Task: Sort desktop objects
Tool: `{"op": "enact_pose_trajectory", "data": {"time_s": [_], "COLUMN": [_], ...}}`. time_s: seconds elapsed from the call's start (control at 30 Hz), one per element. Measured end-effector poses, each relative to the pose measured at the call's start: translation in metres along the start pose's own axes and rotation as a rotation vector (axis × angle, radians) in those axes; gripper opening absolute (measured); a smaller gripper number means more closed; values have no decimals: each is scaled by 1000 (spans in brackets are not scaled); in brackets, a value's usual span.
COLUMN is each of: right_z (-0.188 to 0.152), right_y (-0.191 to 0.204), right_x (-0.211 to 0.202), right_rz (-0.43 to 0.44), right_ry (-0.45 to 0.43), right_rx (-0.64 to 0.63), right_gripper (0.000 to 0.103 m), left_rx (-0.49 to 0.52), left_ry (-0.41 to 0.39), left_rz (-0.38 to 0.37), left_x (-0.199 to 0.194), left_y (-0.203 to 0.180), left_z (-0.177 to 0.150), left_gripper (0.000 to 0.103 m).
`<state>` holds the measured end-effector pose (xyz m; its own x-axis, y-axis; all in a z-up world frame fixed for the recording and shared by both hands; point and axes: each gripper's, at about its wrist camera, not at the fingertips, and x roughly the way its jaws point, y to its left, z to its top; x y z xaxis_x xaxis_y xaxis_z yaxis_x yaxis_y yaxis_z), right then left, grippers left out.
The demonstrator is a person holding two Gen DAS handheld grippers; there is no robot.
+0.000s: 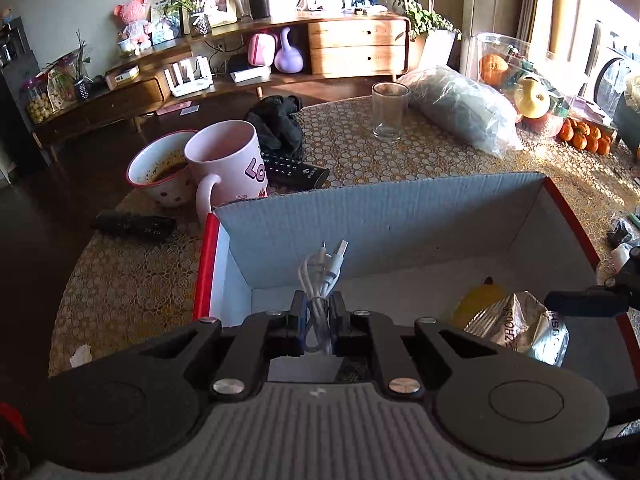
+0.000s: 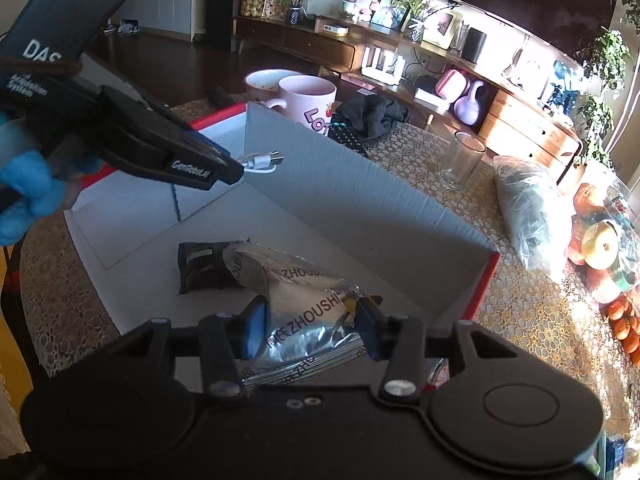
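Observation:
My left gripper [image 1: 319,312] is shut on a coiled white USB cable [image 1: 322,276] and holds it above the open cardboard box [image 1: 380,216] with red edges. The left gripper [image 2: 236,170] and the cable [image 2: 262,162] also show in the right wrist view, over the box's left end. My right gripper [image 2: 310,322] sits low inside the box [image 2: 360,200], its jaws spread on either side of a silver foil snack bag [image 2: 296,292]. I cannot tell whether they grip it. A small black packet [image 2: 204,266] lies on the box floor beside the bag. The bag [image 1: 520,324] shows in the left view with a yellow item [image 1: 478,294] behind it.
Left of the box stand a pink mug [image 1: 228,160] and a used white bowl [image 1: 160,168]. Two black remotes [image 1: 296,168] [image 1: 134,224] and black cloth [image 1: 280,120] lie nearby. A glass [image 1: 388,110], a plastic bag [image 1: 464,108] and fruit [image 1: 532,96] are beyond the box.

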<state>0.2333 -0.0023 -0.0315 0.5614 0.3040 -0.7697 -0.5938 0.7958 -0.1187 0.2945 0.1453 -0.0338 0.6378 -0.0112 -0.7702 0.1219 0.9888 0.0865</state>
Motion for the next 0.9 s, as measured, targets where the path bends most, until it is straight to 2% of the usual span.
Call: {"op": "enact_pose_trajectory", "data": {"time_s": [0.27,0.43,0.9], "right_z": [-3,-4,-4], "right_y": [3,3,-4], "right_x": [12,12,18], "right_rz": [20,40,63], "right_ry": [56,62,60], "right_rx": [-2,-8,16], "right_gripper": [48,48,48], "left_rx": [23,41,59], "left_ry": [84,148,235], "left_rz": [7,6,20], "left_x": [29,44,74], "left_y": [-1,-3,-6], "left_z": [7,6,11], "left_gripper": [10,10,10]}}
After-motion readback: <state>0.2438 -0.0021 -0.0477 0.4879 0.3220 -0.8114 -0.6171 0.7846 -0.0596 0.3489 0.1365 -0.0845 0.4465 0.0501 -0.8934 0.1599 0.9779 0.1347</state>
